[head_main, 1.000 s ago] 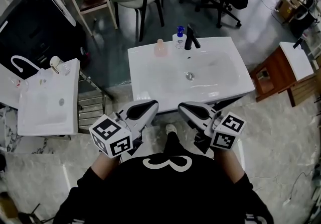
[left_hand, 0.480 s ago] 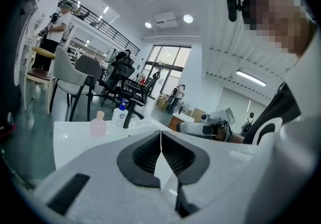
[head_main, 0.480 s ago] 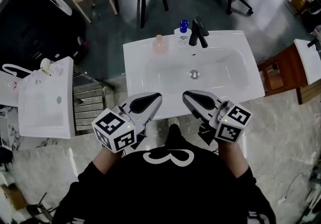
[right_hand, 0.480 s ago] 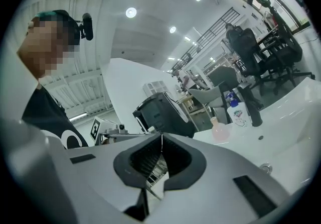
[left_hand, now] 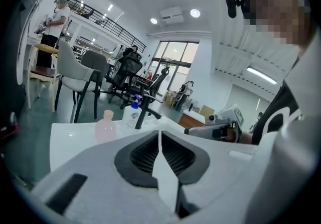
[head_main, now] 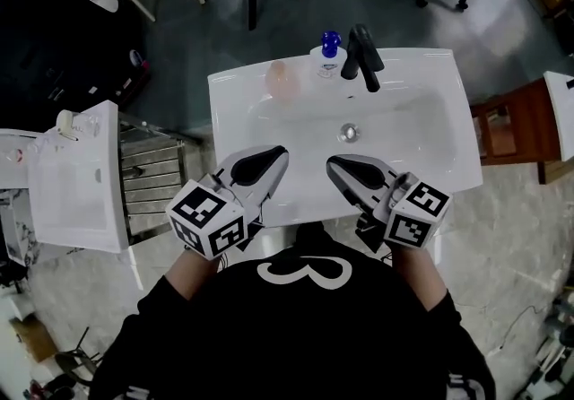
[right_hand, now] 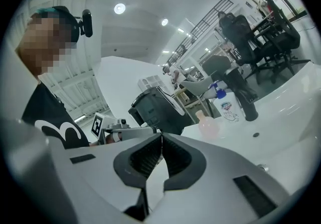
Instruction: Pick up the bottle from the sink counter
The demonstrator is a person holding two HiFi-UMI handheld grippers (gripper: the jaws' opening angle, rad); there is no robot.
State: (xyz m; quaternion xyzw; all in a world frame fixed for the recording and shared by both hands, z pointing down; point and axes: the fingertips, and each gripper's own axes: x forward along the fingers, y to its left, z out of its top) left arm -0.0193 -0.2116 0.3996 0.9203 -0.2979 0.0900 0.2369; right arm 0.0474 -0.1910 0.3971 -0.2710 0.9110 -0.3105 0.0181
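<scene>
Jaws on the left gripper (head_main: 276, 154) and right gripper (head_main: 334, 165) are pressed together on nothing, at the sink's (head_main: 229, 138) near edge. The pink bottle (head_main: 277, 77) stands well ahead of the left jaws on the far surface, a blue-capped bottle (head_main: 328, 50) and faucet (head_main: 363, 56) just right of it. Shut jaws would topple it unless parted first, and 2 bottles invite grabbing the wrong one.

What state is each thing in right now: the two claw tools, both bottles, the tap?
left gripper: shut, holding nothing.
right gripper: shut, holding nothing.
pink bottle: upright on the sink counter, untouched.
blue-capped bottle: upright beside the tap, untouched.
tap: no water running.
</scene>
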